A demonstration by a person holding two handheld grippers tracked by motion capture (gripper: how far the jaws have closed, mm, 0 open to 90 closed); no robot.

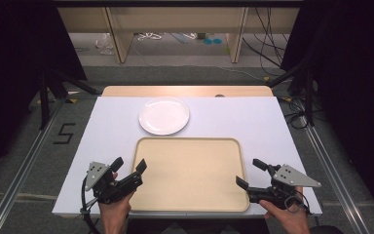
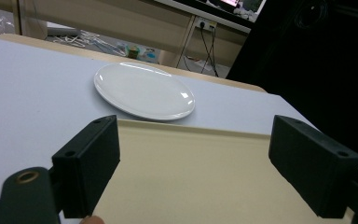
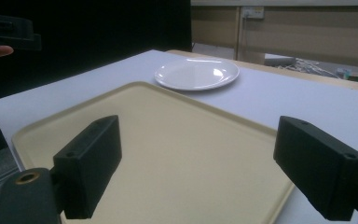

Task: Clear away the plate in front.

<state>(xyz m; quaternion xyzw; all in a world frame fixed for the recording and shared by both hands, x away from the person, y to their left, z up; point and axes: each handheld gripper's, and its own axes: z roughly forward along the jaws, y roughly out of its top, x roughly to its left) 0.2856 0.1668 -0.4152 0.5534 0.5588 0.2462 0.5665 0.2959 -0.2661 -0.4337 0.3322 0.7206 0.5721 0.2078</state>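
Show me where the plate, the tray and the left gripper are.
plate (image 1: 164, 115), high view, centre of its white face.
tray (image 1: 190, 144), high view, bare floor near its far rim.
left gripper (image 1: 129, 164), high view, midway between its open fingertips.

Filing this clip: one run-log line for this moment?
left gripper: open, at tray left edge | right gripper: open, at right edge | plate: bare, beyond tray

In the high view we lose the person's forearms at the bottom edge. In the left gripper view the tray (image 2: 205, 172) runs off the bottom edge, its near rim unseen. We cannot make out the small items (image 1: 175, 38) on the floor beyond the table (image 1: 112, 126).
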